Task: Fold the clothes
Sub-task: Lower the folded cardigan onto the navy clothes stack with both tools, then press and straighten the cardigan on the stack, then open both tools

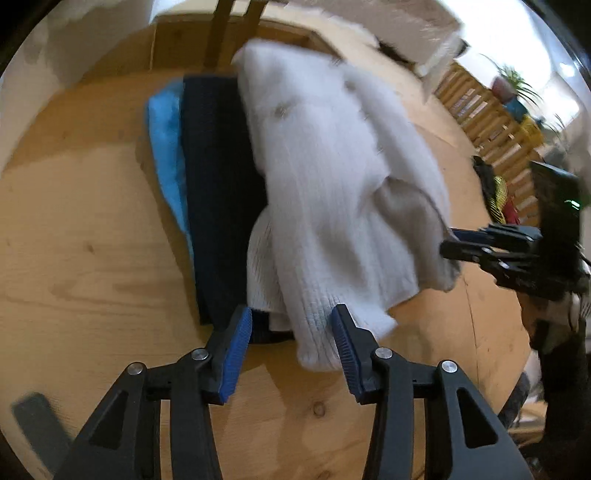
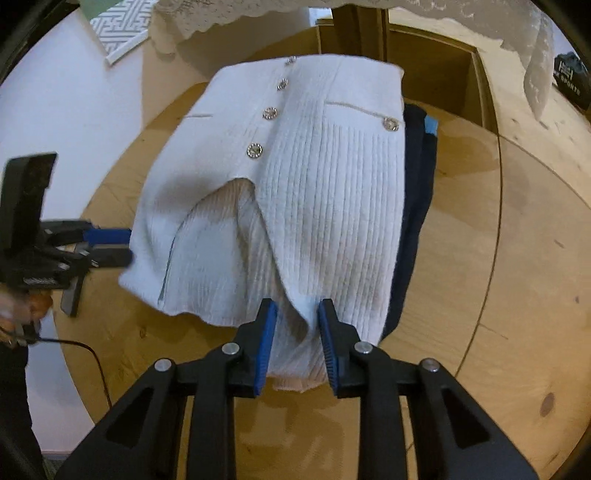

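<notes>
On a round wooden table (image 2: 480,229) lies a white ribbed cardigan (image 2: 295,192) with sparkly buttons, folded and resting partly over a dark navy garment (image 1: 218,192). A light blue garment (image 1: 166,147) peeks out beneath the navy one; most of both is hidden under the white knit.

From the left wrist view, the left gripper (image 1: 291,332) points down at the cardigan's near edge. A ribbed cuff or hem lies between its blue pads, but the left pad stands apart from the cloth, so the jaws look parted, not clamped. This view is blurred.

From the right wrist view, the right gripper (image 2: 297,332) straddles the cardigan's near hem. Its blue pads sit close on either side of the knit; whether they actually pinch it is hard to tell.

Lace cloth (image 2: 221,14) hangs at the top edge, cut off.
</notes>
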Demonstrator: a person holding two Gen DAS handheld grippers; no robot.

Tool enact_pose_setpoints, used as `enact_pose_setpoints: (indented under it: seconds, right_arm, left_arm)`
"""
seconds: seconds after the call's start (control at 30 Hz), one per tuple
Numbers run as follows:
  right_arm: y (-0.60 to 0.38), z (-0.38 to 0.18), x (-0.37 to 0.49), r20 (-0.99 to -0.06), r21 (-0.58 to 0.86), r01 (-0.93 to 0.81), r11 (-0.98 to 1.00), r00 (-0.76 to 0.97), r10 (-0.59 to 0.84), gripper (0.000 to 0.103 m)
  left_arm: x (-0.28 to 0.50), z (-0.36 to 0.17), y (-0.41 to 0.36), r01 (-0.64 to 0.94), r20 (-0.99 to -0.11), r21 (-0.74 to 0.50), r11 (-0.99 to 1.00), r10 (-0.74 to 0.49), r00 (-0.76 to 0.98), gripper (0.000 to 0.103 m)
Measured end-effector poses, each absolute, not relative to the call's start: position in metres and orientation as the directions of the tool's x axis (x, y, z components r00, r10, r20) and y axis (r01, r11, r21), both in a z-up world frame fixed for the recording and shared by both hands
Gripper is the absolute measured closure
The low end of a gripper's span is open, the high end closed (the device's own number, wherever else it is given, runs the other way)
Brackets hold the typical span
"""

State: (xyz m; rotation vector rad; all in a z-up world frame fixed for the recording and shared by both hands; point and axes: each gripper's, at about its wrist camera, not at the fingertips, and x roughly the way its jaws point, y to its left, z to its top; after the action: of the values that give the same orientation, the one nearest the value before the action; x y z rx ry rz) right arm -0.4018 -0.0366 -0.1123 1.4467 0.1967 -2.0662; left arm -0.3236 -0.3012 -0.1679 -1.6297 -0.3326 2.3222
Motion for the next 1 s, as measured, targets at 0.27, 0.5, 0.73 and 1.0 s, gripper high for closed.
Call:
enact_pose_setpoints:
  seconds: [0.27, 0.5, 0.73, 1.0]
  right_arm:
    - [-0.044, -0.122, -0.399, -0.919, 0.131, 0.575, -0.807, -0.234, -0.316, 0.055]
    - [-0.04, -0.086, -0.399, -0.856, 0.201, 0.588, -0.783, -0.283, -0.432, 0.056]
    - [-0.067, -0.062, -0.425, -0.793, 0.065, 0.582, -0.81, -0.463, -0.396, 0.1]
    - [-0.07, -0.108, -0.437, -0.842, 0.048, 0.581, -0.812, -0.414, -0.347, 0.101]
  left_arm:
    - [-0.324, -0.165, -0.292, -0.171, -0.922, -0.137, -0.976, 0.188, -0.339, 0.079]
    - [-0.321, -0.121, -0.306, -0.132, -0.875, -0.201, -0.971, 0.239, -0.42, 0.073]
    - [-0.365, -0.081, -0.283, -0.163, -0.765, -0.29, -0.943, 0.331, -0.552, 0.068]
    - [-0.397, -0.131, -0.261, -0.159, -0.866, -0.15, -0.976, 0.207, -0.455, 0.063]
